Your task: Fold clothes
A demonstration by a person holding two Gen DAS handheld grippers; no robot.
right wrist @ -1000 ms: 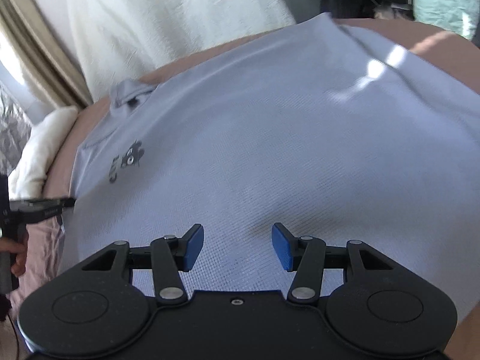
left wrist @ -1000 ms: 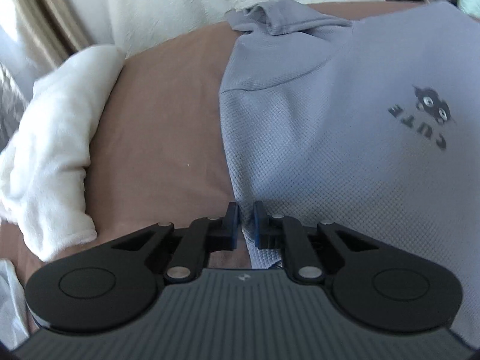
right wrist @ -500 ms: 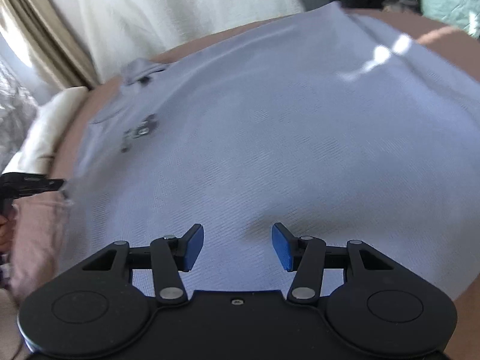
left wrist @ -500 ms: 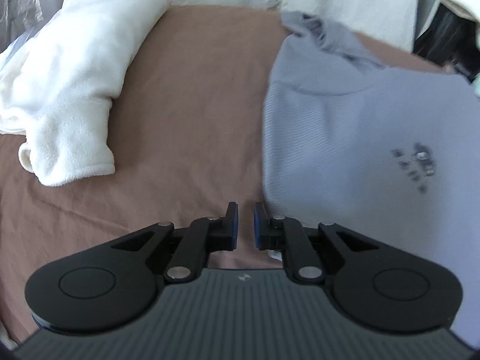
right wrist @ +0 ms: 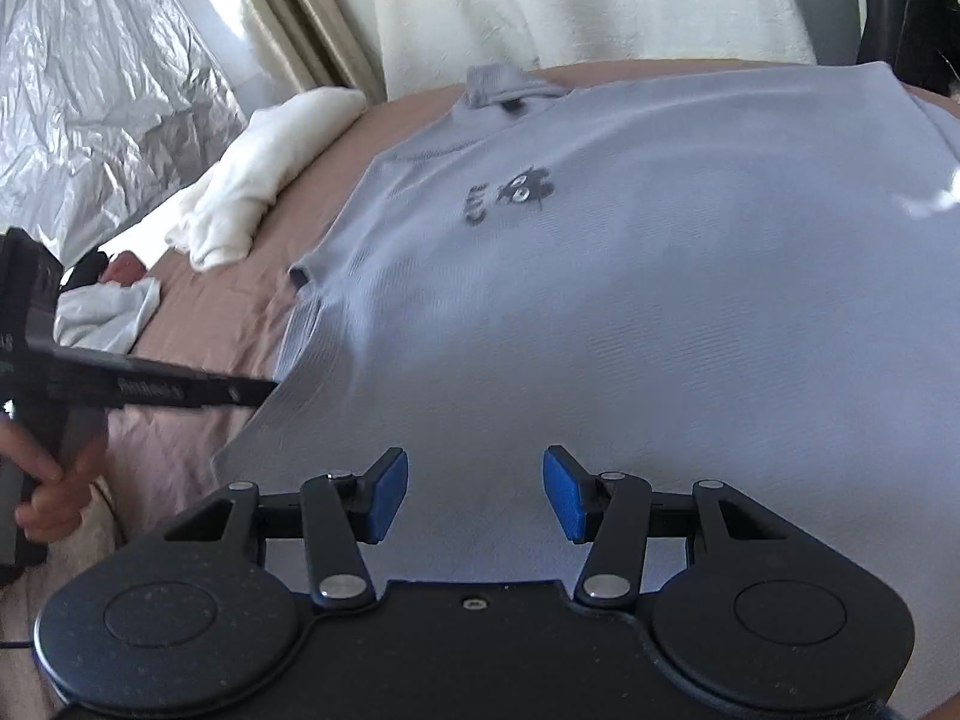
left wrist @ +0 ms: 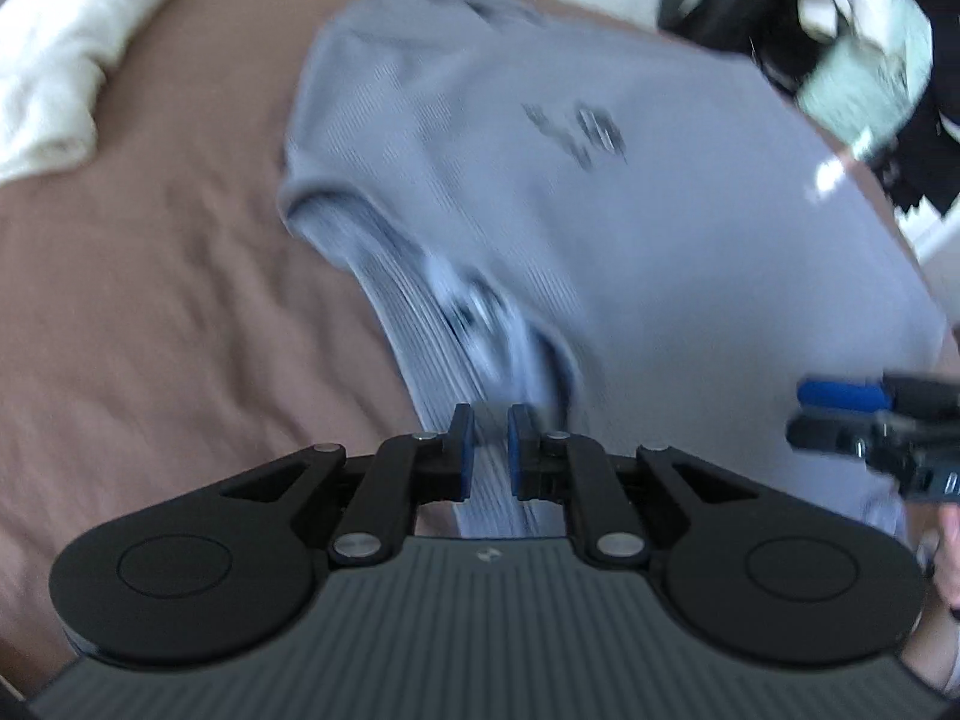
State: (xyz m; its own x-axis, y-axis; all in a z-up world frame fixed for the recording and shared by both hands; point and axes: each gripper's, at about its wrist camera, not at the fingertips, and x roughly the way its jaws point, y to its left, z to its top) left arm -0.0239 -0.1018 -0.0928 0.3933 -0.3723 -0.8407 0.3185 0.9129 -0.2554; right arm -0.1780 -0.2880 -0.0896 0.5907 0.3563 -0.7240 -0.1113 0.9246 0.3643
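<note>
where pinched — ribbed grey shirt [left wrist: 630,228], ridged folds

The grey shirt [right wrist: 630,276] carries a dark chest print [right wrist: 510,195] near the frame's upper middle, a cartoon figure beside short lettering too blurred and skewed to read; the left gripper's [right wrist: 264,387] side lettering is illegible.

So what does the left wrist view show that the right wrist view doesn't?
Only the left wrist view shows the left gripper shut on the grey T-shirt's lifted side edge, fabric bunched between its pads, and a pile of clothes top right. Only the right wrist view shows the crinkled silver sheet, the curtain, and the right gripper open above the shirt. Both show the shirt's dark print, the white towel and the brown bedsheet.
</note>
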